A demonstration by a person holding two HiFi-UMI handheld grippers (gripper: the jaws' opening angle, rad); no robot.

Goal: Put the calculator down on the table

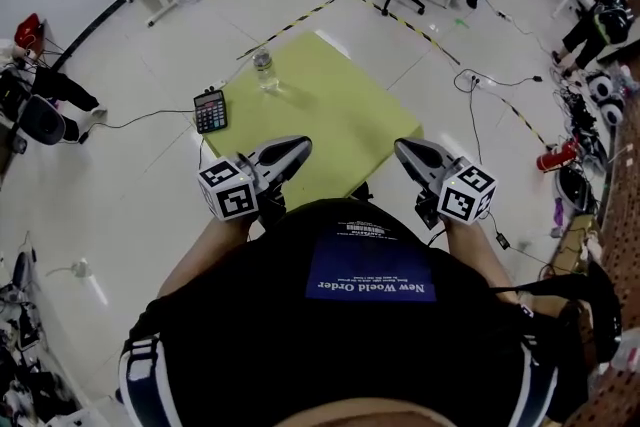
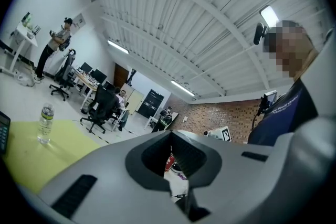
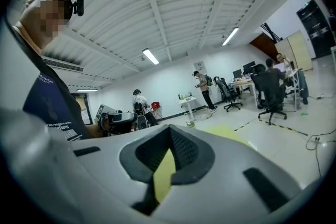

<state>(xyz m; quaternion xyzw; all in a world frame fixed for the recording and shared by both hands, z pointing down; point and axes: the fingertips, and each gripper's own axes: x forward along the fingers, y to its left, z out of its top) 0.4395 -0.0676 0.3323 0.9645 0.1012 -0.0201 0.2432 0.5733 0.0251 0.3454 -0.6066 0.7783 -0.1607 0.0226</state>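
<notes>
Yellow-green table [image 1: 340,115] fills the middle. The left gripper [image 1: 300,148] and right gripper [image 1: 402,149], jaws together on nothing, hang by the person's chest. The calculator [image 1: 210,110] lies flat at the table's left corner, near a water bottle [image 1: 265,70]. Placing looks done, so the next move only calls for keeping clear.

Bright, even light from ceiling strips [image 3: 150,56], soft shadows, fisheye edges, dark corners

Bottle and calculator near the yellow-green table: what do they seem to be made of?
The bottle looks like clear plastic: its body is see-through, with a pale cap. The calculator seems to be dark matte plastic with rows of small keys, though it is too small to be sure.
</notes>
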